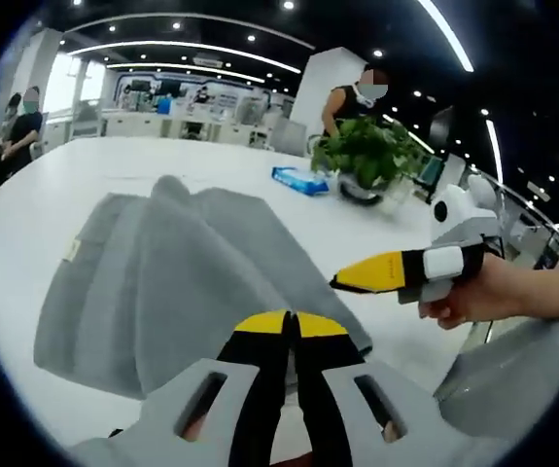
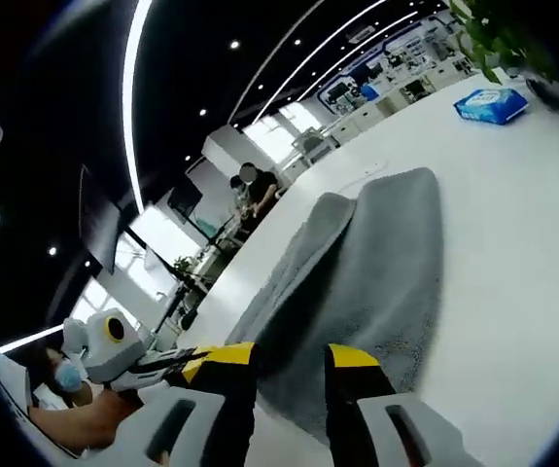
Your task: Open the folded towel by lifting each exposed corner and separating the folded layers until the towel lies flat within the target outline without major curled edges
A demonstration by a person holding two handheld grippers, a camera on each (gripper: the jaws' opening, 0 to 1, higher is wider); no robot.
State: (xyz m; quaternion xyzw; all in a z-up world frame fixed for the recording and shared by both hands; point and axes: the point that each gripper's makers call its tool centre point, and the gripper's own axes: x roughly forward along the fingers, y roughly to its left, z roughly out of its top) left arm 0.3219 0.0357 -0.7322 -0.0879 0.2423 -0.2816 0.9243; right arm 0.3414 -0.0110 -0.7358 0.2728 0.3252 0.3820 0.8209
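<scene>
Two grippers: left gripper (image 1: 292,326) pinches grey towel (image 1: 177,282) edge; right gripper (image 2: 290,360) spread above it, table (image 1: 85,165) beneath.

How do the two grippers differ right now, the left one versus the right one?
The left gripper has its jaws pressed together at the towel's near edge; the right gripper has its jaws apart. In the left gripper view, the right gripper hangs off the towel's side. Both have yellow tips.
</scene>
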